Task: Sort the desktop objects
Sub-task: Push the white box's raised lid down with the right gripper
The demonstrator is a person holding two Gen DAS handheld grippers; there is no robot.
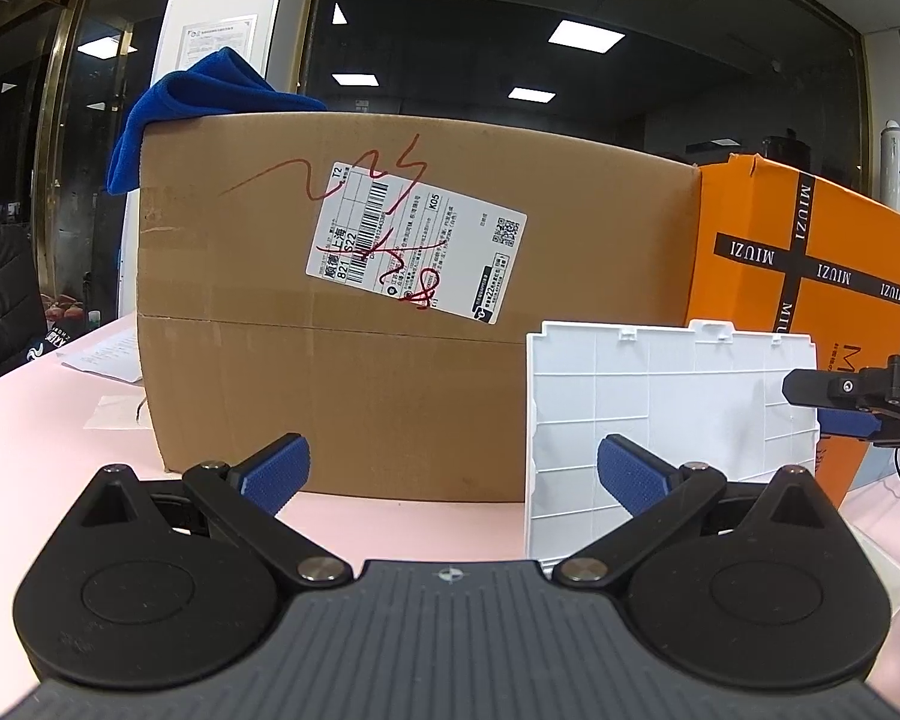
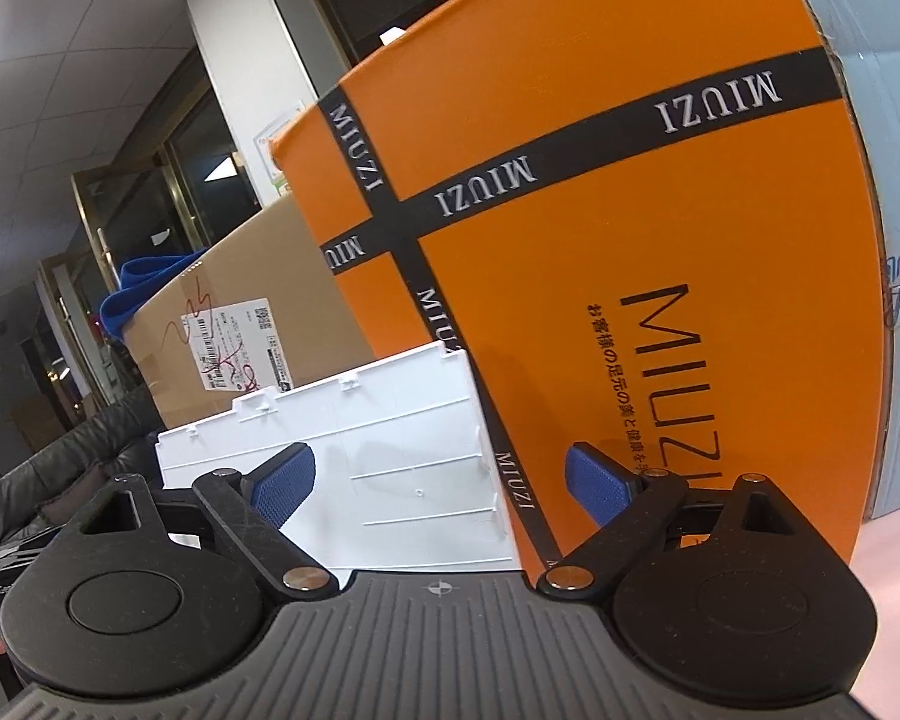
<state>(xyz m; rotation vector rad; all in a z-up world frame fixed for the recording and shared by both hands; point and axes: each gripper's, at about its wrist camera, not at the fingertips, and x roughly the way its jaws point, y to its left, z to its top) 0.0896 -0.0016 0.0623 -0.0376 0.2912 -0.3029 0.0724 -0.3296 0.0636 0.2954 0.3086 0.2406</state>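
- L tongs (image 1: 453, 471) apart, empty, low over pink table (image 1: 42, 420).
- R tongs (image 2: 441, 489) apart, empty.
- White ribbed plastic panel (image 1: 672, 420) upright, leaning vs orange MIUZI box (image 1: 810, 252), beside brown cardboard box (image 1: 342, 312) at table's far edge.

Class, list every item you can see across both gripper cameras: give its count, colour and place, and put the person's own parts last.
cardboard box: one, brown, on the pink table, centre, white shipping label on its front
blue cloth: one, draped over the cardboard box's top left corner
orange box: one, orange with black bands, right of the cardboard box
white plastic panel: one, upright in front of both boxes
papers: white, on the table at far left
table: one, pink
left gripper: black, blue pads, open
right gripper: black, blue pads, open
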